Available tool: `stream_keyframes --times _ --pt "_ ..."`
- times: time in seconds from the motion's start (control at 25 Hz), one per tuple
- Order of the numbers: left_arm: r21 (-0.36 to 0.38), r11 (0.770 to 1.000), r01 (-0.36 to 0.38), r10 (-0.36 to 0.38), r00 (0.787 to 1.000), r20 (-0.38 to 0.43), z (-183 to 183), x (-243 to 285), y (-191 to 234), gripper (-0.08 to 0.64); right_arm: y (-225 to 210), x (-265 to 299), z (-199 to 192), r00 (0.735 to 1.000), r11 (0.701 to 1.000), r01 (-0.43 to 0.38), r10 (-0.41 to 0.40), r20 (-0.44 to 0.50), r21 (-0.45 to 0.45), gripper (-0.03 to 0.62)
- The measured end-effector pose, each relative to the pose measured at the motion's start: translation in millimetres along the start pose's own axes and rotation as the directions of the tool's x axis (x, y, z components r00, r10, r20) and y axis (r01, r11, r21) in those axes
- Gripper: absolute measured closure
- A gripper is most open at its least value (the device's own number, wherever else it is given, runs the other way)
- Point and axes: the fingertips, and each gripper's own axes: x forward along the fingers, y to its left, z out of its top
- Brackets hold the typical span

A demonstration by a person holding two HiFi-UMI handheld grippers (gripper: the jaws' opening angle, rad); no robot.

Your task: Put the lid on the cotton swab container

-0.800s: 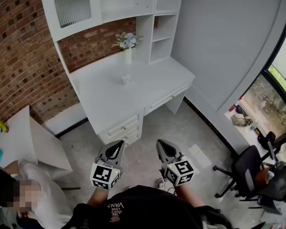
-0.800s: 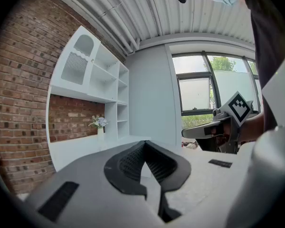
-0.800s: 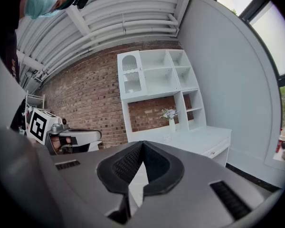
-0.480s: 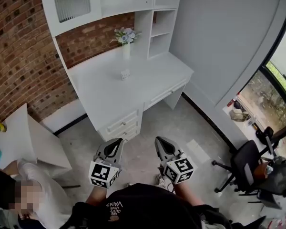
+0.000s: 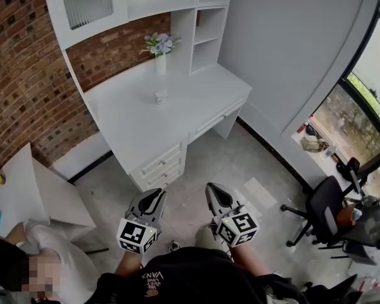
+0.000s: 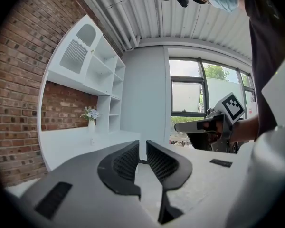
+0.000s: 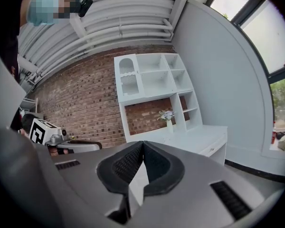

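A small pale container point(image 5: 159, 96) stands on the white desk point(image 5: 139, 122), in front of the vase; it is too small to tell whether it has a lid. Both grippers are held low in front of the person's body, over the floor and well short of the desk. My left gripper point(image 5: 156, 194) point(image 6: 142, 144) is shut, with only a thin slit between its ribbed pads and nothing in it. My right gripper point(image 5: 213, 189) point(image 7: 143, 143) is shut with its tips touching, also empty. Each gripper shows in the other's view.
A vase of flowers point(image 5: 159, 59) stands at the desk's back under white shelves point(image 5: 202, 24). Drawers point(image 5: 159, 167) face the grey floor. A person point(image 5: 25, 265) sits at bottom left by a white table point(image 5: 25, 189). A black office chair point(image 5: 323, 217) stands right, near the window.
The desk has drifted a little up and left in the head view as the camera moved. Both grippers stay shut and side by side in the same place.
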Motion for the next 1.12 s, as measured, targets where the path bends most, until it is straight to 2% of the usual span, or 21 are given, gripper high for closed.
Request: stream_keyframes --times 0.08,0.16,0.4,1.12 --pt "-0.018 1.000 0.004 -0.004 1.000 -0.012 -4 5 2 0.497 -3 3 -2 1.000 1.000 -0.002 0.002 -0.006 0.004 0.594" --pt "-0.027 1.000 0.005 -0.006 1.000 -0.021 -5 13 4 0.469 -9 9 -3 1.000 1.000 -0.012 0.012 -0.016 0.014 0.507" --pt "-0.020 1.000 -0.020 0.020 0.999 -0.036 1 48 15 0.428 -38 35 0 0.999 0.999 -0.041 0.041 -0.035 0.011 0.417" --pt "-0.012 0.986 -0.166 0.165 0.985 -0.042 27 157 50 0.411 -136 123 29 0.976 0.979 -0.203 0.203 -0.076 0.007 0.403"
